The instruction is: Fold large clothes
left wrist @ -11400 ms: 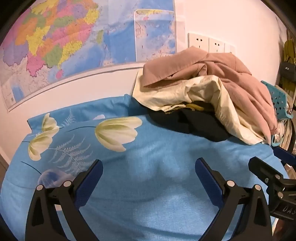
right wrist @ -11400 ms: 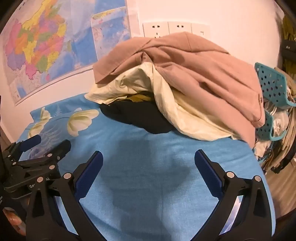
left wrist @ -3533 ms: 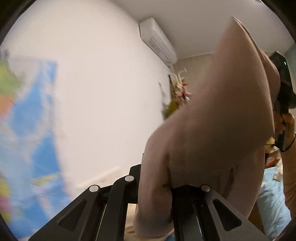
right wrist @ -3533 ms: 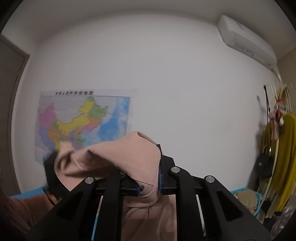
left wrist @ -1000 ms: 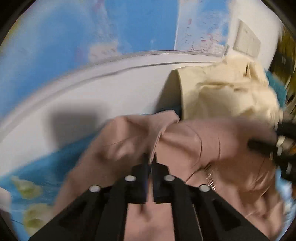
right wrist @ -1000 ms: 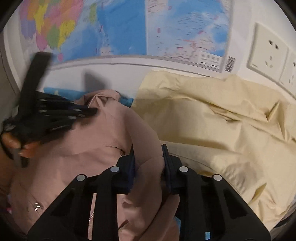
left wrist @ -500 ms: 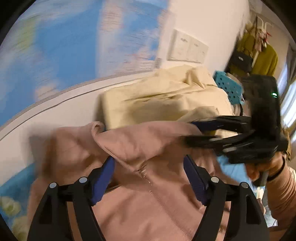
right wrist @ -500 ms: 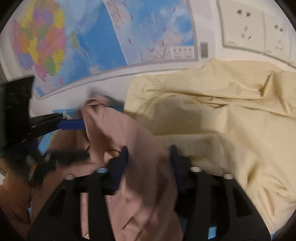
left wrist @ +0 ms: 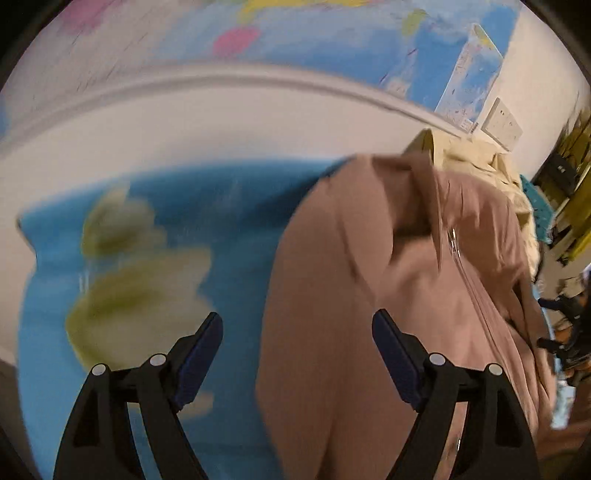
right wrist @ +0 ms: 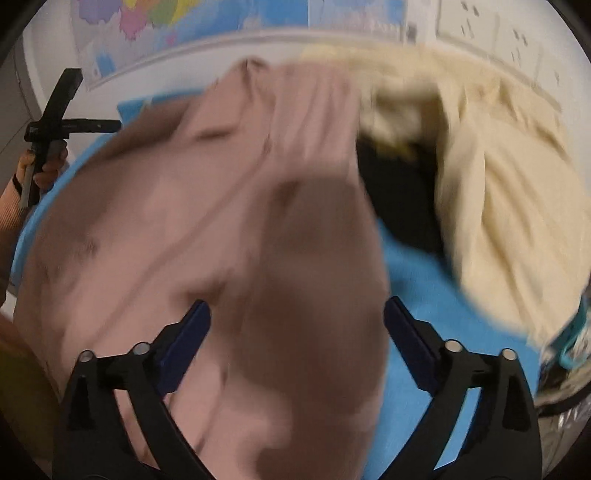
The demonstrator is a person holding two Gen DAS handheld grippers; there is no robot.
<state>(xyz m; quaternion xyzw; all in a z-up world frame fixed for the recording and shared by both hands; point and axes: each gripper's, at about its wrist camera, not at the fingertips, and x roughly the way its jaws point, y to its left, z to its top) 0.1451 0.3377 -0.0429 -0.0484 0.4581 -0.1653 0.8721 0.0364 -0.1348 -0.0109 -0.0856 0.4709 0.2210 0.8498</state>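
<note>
Both jaws wide: left hand-held gripper point(left wrist: 297, 334) and right hand-held gripper point(right wrist: 297, 321) hover empty over the pink jacket point(right wrist: 229, 221) sprawled across the blue bed point(left wrist: 236, 236).

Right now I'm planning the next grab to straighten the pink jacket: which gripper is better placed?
Left, probably: the left gripper is open over the pink jacket edge; the right gripper faces mid-fabric.

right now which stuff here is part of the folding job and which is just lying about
Job:
pink jacket, spread on the blue bedsheet
left claw, open
right claw, open

Lying about:
cream garment
black garment
wall map
teal basket
</note>
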